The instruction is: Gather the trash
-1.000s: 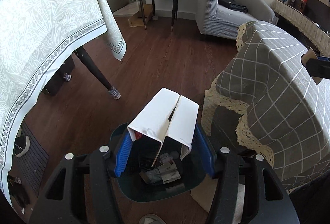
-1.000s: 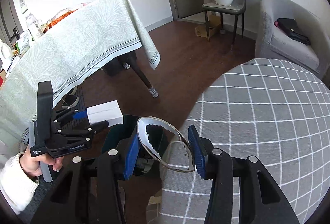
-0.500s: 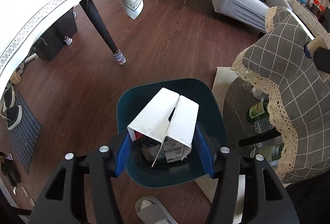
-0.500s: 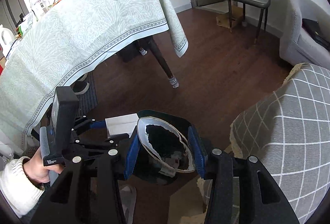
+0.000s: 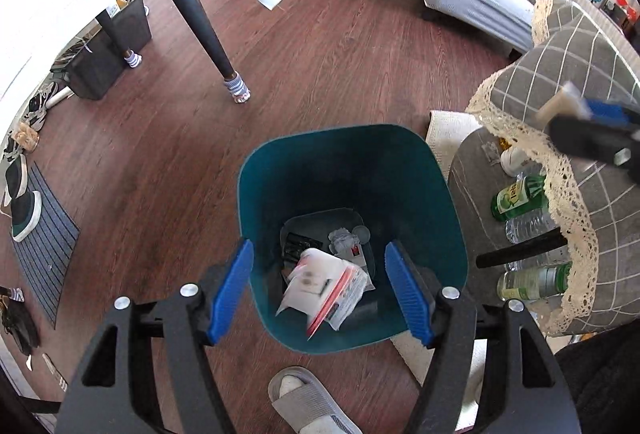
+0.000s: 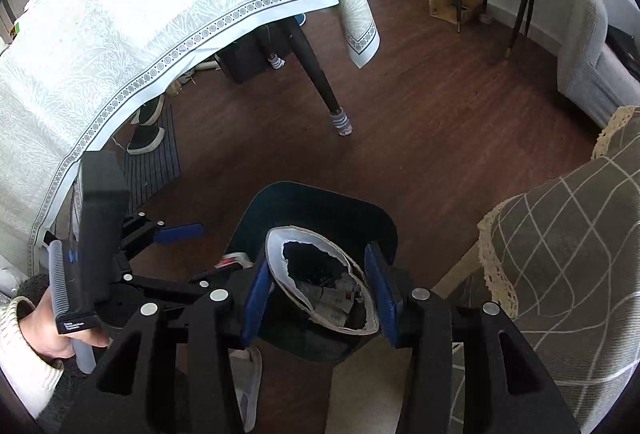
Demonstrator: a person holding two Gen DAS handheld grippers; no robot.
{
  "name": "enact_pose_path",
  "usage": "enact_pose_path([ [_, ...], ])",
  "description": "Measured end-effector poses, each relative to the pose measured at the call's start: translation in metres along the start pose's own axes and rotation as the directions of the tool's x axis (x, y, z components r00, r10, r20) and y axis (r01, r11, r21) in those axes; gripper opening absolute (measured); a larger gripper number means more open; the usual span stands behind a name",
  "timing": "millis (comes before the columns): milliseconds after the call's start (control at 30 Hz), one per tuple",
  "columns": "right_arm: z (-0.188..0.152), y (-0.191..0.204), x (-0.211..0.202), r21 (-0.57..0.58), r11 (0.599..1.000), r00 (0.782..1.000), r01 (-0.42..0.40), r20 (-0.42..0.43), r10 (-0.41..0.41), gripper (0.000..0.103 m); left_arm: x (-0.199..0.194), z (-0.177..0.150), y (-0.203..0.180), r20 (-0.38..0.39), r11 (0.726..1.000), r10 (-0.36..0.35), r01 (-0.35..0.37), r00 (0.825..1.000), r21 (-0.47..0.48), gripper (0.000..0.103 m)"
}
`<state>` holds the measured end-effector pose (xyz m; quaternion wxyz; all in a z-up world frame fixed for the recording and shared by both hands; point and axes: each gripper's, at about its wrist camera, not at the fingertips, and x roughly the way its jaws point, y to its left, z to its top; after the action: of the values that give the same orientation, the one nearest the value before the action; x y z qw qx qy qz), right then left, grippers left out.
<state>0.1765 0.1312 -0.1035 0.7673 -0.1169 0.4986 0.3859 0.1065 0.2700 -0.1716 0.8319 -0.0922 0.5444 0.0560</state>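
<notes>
Two grippers hang over the teal bin (image 5: pixel 352 170). Left gripper (image 5: pixel 320 290): fingers have just spread, nothing between them; the white carton (image 5: pixel 320 286) lies among scraps inside. Right gripper (image 6: pixel 318 294) pinches a torn paper cup (image 6: pixel 324 278) above the bin.

The left gripper (image 5: pixel 320 290) points steeply down above the bin (image 5: pixel 448 234). Its jaws have just been opening and now stand wide apart with nothing between the blue pads (image 5: pixel 232 290). A hand (image 6: pixel 48 326) in a pale knitted cuff grips its handle, left of the bin. The right gripper (image 6: pixel 316 290) also tilts downward over the bin, on its right side, its pads (image 6: pixel 254 298) pressed against a torn paper cup (image 6: pixel 320 274) held between them.
</notes>
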Motion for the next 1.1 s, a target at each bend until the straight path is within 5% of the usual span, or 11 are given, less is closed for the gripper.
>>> enact_pose_path([
  [300,-0.006,-0.004,0.041,0.023,1.000,0.996,0.021,-0.087,-0.019,0.047,-0.029,0.001,0.000,0.085,1.000,-0.004,0.003,0.996,0.016,0.067],
  [833,-0.024,0.002,0.099,0.005,1.000,0.976,0.030,-0.215,-0.028,0.049,-0.085,0.009,0.008,0.215,0.999,-0.041,0.039,0.976,0.012,0.045],
  [900,-0.024,0.002,0.103,0.009,0.999,0.976,0.034,-0.217,-0.031,0.060,-0.090,0.009,0.008,0.225,0.999,-0.046,0.044,0.973,0.013,0.044],
  [1100,-0.031,0.000,0.104,-0.010,0.999,0.972,0.049,-0.231,-0.050,0.062,-0.107,0.010,0.004,0.269,0.998,-0.060,0.056,0.961,0.022,0.044],
])
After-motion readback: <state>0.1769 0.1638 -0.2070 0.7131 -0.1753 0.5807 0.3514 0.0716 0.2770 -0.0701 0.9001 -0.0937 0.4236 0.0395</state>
